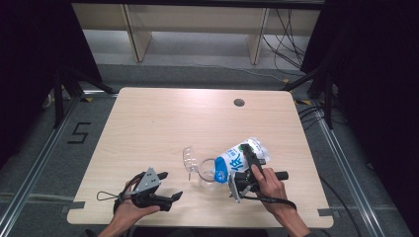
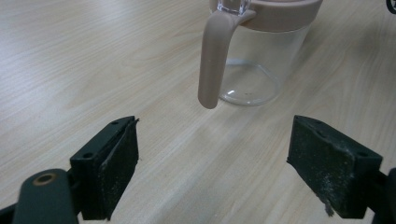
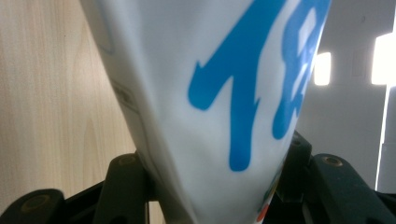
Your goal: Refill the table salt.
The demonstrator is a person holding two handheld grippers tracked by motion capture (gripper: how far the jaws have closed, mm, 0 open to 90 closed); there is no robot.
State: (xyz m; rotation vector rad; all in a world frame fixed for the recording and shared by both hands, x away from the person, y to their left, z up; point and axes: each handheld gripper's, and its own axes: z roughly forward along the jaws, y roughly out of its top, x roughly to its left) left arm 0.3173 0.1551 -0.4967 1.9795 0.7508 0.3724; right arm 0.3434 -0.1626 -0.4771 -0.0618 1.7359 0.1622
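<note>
A white pouch with blue print hangs tilted, its lower end over the mouth of a clear pitcher near the table's front middle. My right gripper is shut on the pouch. In the right gripper view the pouch sits squeezed between the two black jaws of that gripper. The pitcher's clear lid stands flipped up on its left. My left gripper rests open at the front left. In its own view the left gripper faces the pitcher and its pinkish handle, with nothing between the jaws.
The light wooden table has a round cable hole at the back right. Beyond it stand wooden shelf legs and loose cables on the floor. Dark curtains and tripod legs flank both sides.
</note>
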